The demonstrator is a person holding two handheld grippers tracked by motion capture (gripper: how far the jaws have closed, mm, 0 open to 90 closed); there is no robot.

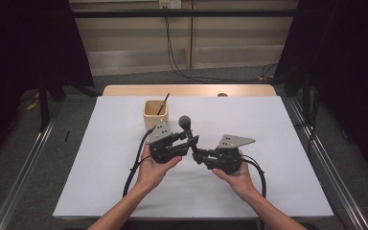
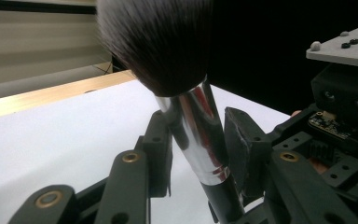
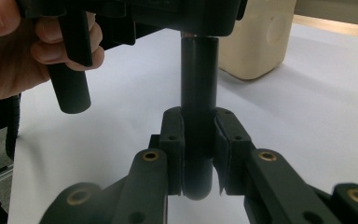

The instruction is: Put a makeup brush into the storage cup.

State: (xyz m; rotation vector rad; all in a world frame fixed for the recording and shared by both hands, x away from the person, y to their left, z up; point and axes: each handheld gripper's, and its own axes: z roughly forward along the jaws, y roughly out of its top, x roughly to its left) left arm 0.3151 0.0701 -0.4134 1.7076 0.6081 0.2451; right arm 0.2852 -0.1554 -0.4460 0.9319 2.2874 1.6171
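Your right gripper (image 3: 198, 154) clamps makeup brush (image 2: 186, 93) handle; left gripper (image 2: 198, 140) jaws flank ferrule (not pressing); cup (image 1: 155, 114) at 11 o'clock, drop-off pending.

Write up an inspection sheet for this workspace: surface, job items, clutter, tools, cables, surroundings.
Surface: white sheet over a wooden table.
Job's things: makeup brush upright between both tools, bristles up, chrome ferrule, black handle; beige holder behind it with one thin dark stick inside.
Clutter: nothing seen on the sheet.
Grippers: right tool shut on the brush handle's lower end; left tool straddles the ferrule, one pad touching, the other with a gap.
Cables: one black cable trails from the left tool, another from the right; more hang on the back wall.
Surroundings: dark curtains either side, metal rails along the floor.
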